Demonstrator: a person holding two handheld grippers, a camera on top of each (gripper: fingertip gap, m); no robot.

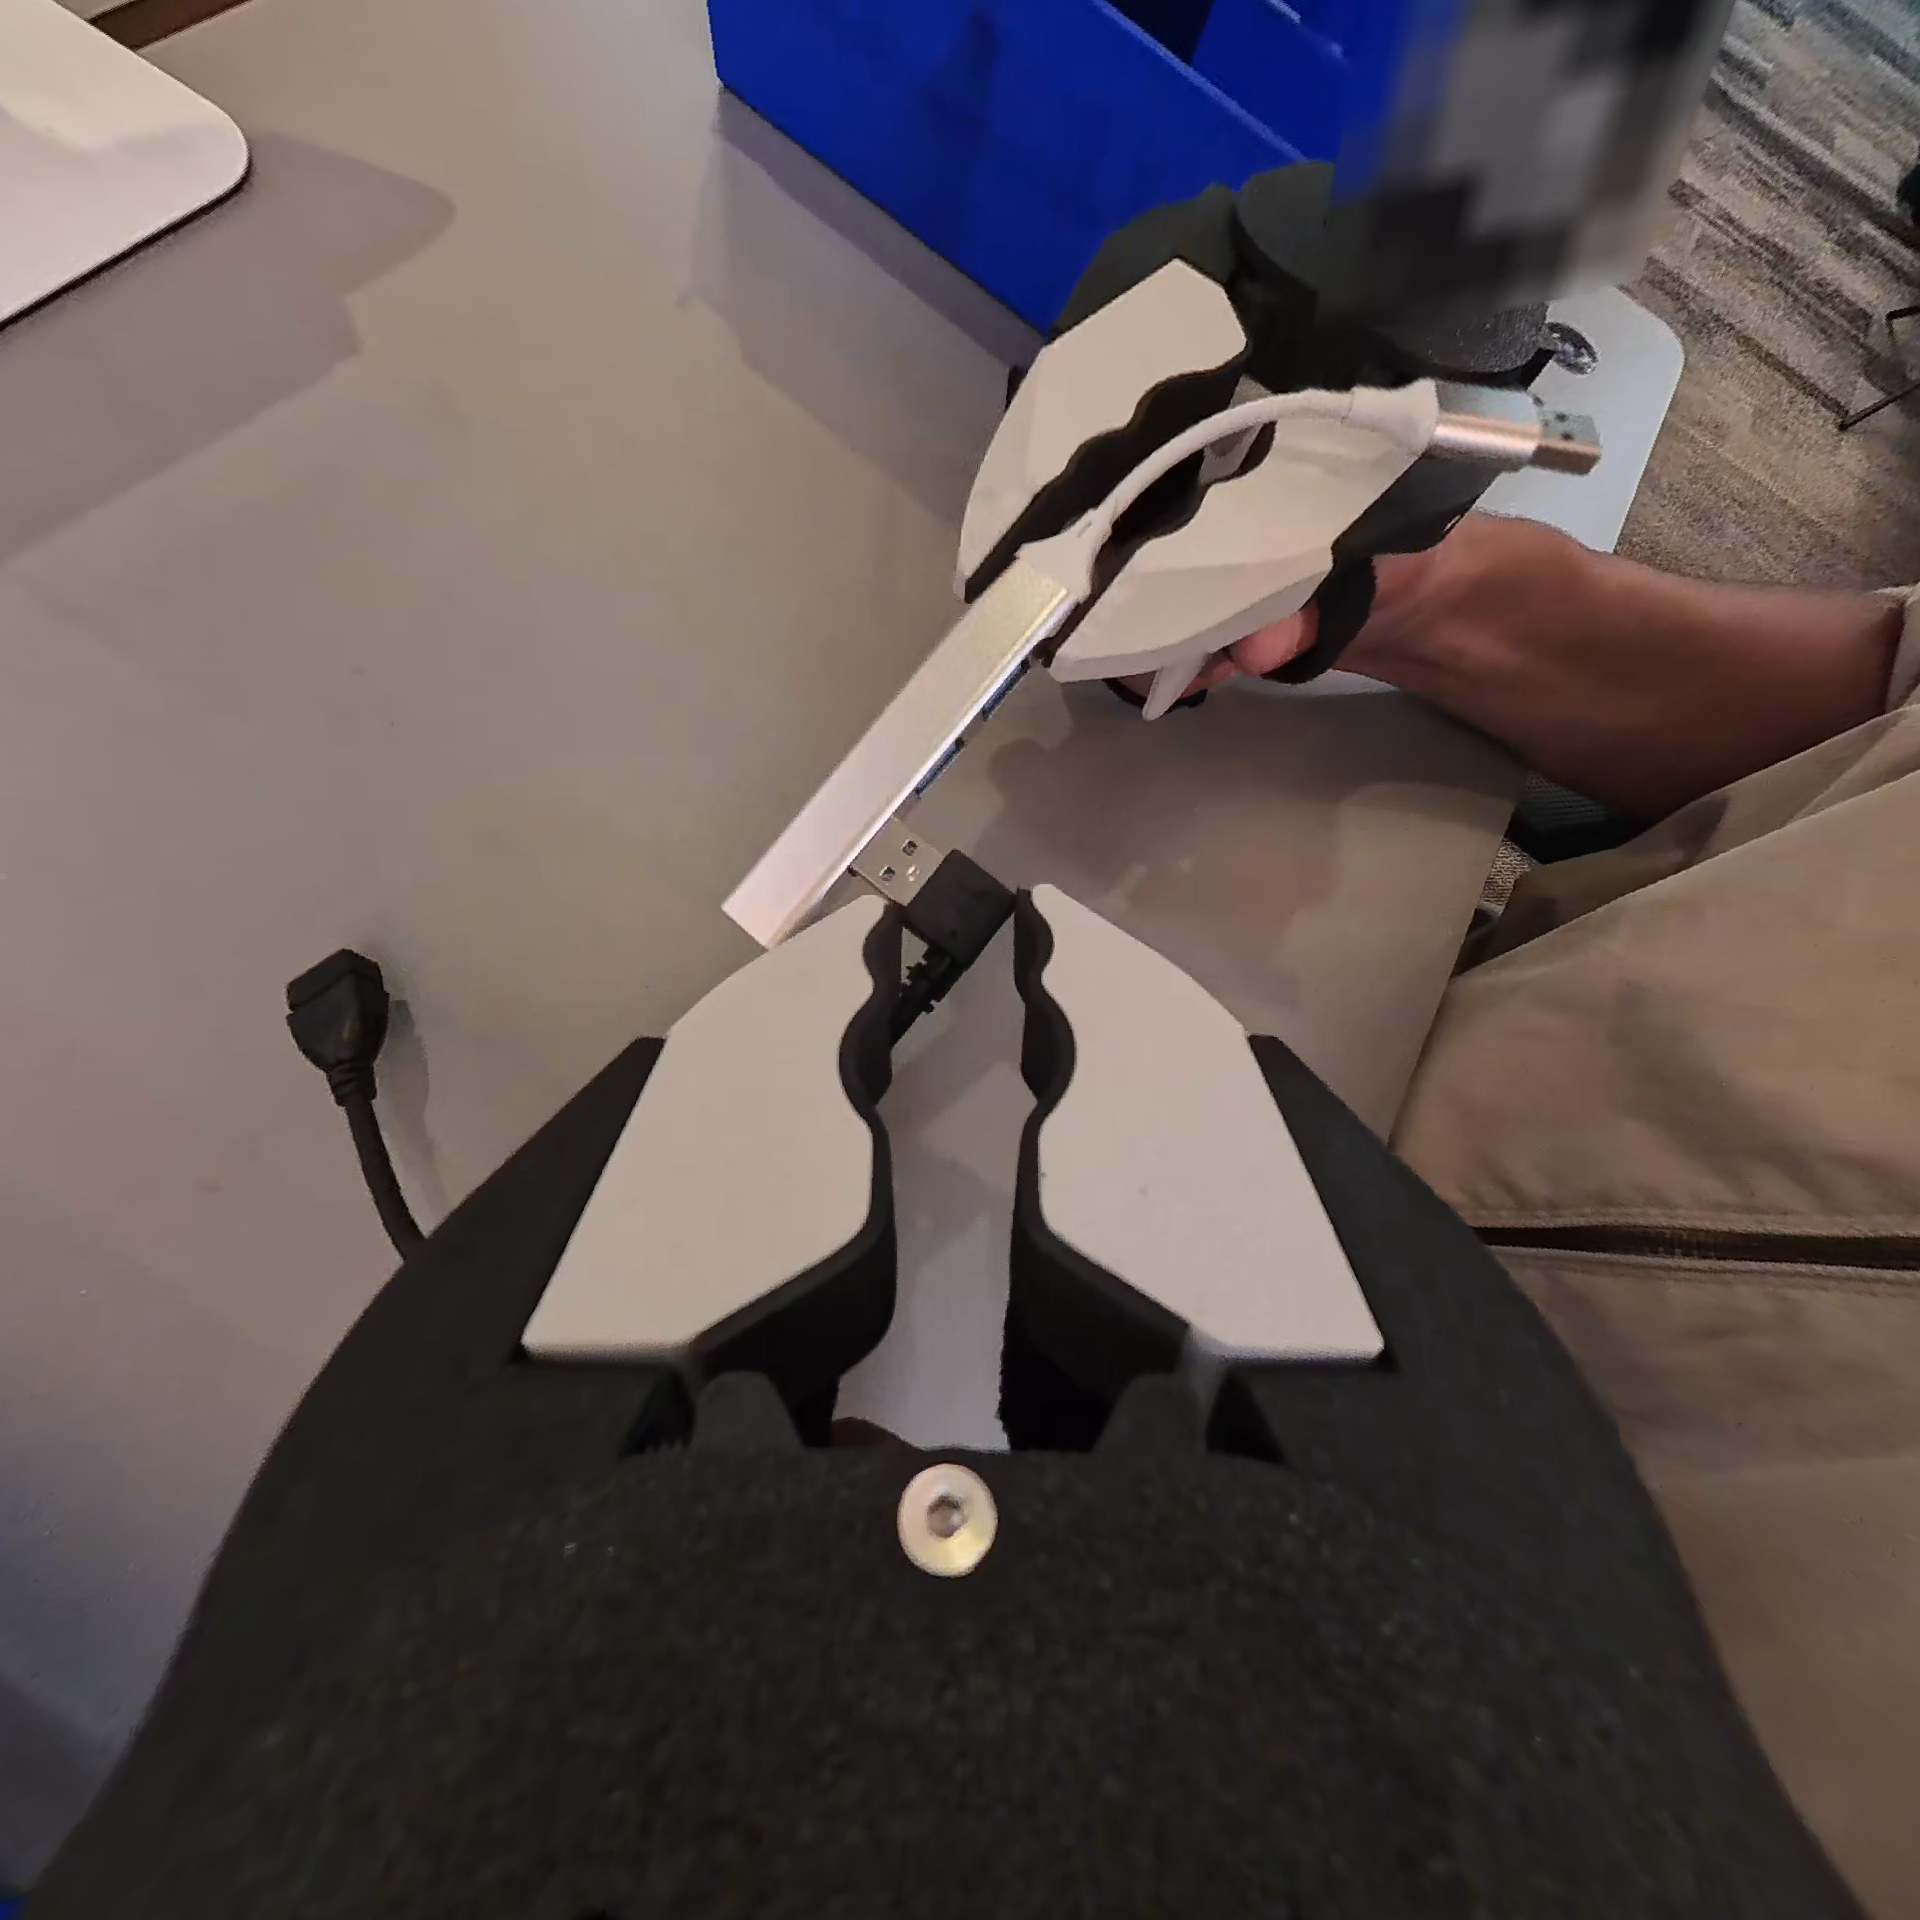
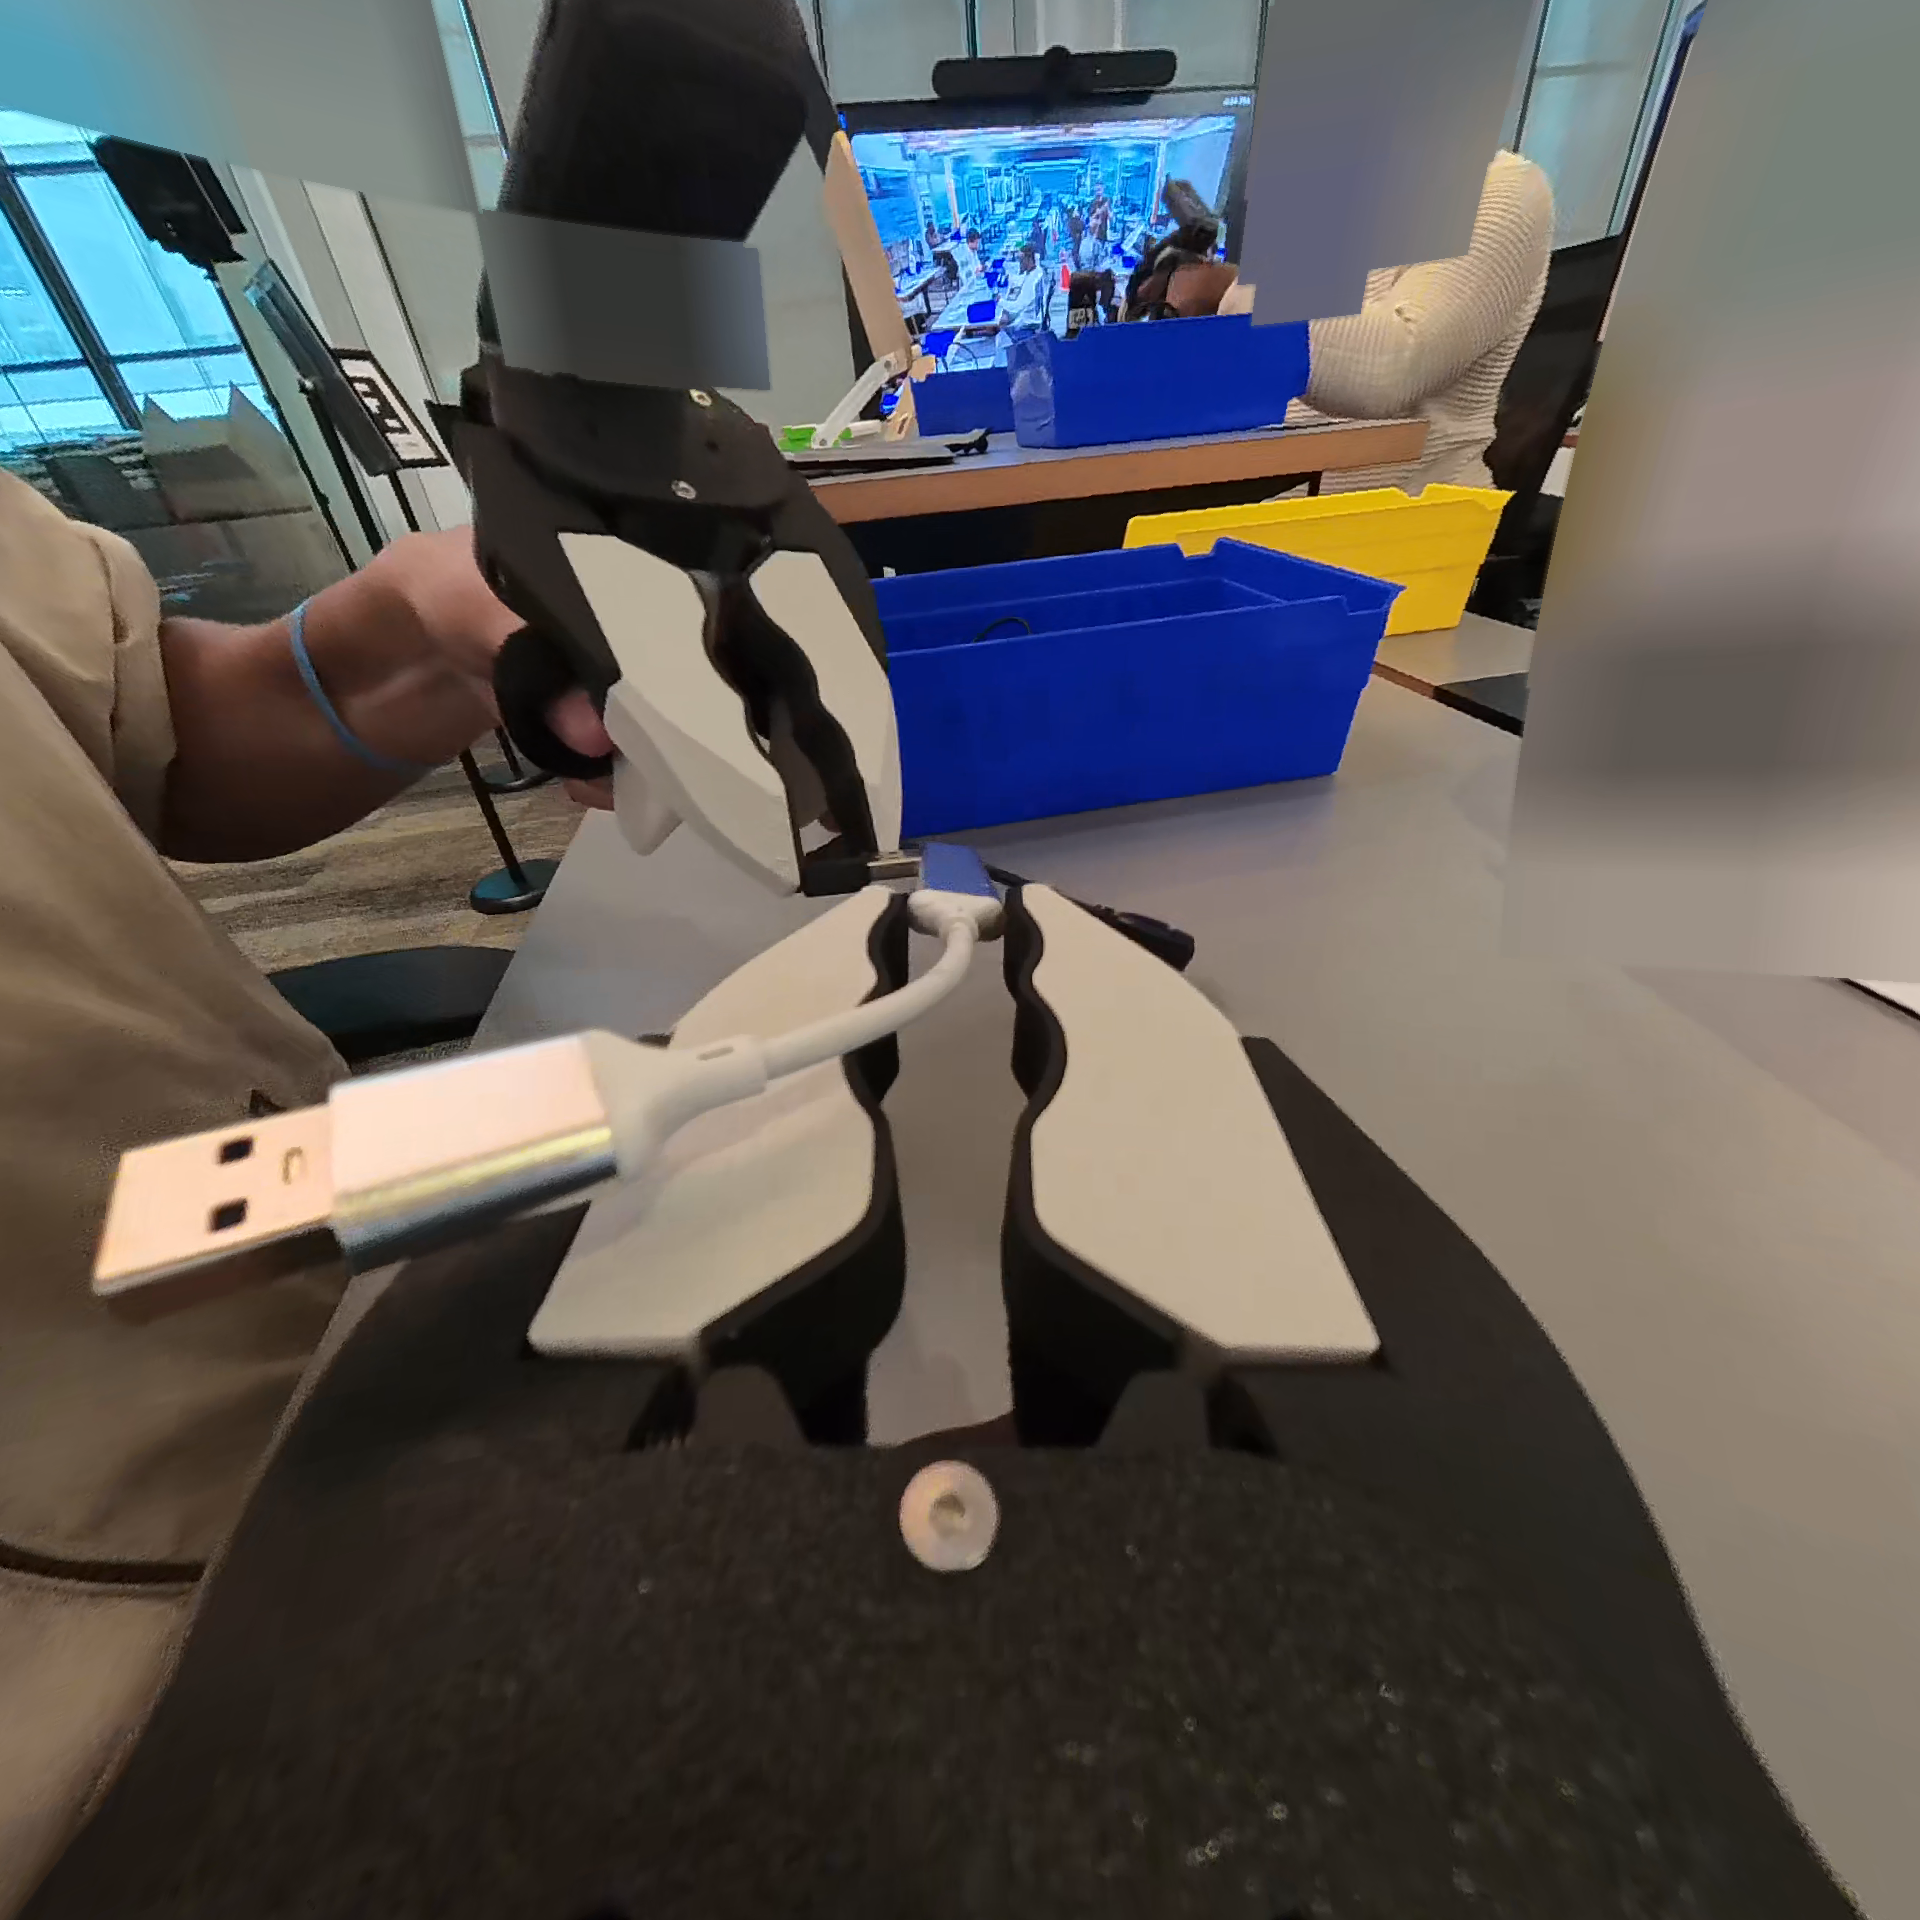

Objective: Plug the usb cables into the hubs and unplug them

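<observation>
My left gripper (image 1: 951,906) is shut on the black USB plug (image 1: 961,894) of a black cable. The plug's metal tip (image 1: 891,858) meets the side of the silver hub (image 1: 904,748) at its near end port, and most of the metal still shows. My right gripper (image 1: 1029,566) is shut on the hub's far end and holds it tilted above the table. The hub's white cable ends in a free silver plug (image 1: 1507,452). In the right wrist view, my right gripper (image 2: 956,906) grips the hub (image 2: 951,868), facing the left gripper (image 2: 831,862) and the silver plug (image 2: 364,1174).
The black cable's other end (image 1: 338,1013) lies on the grey table (image 1: 468,623). A blue bin (image 1: 987,135) stands at the back; it also shows in the right wrist view (image 2: 1122,707), with a yellow bin (image 2: 1351,551) behind. A white flat base (image 1: 94,156) sits far left. There is about 5 centimeters between the tips of the two grippers.
</observation>
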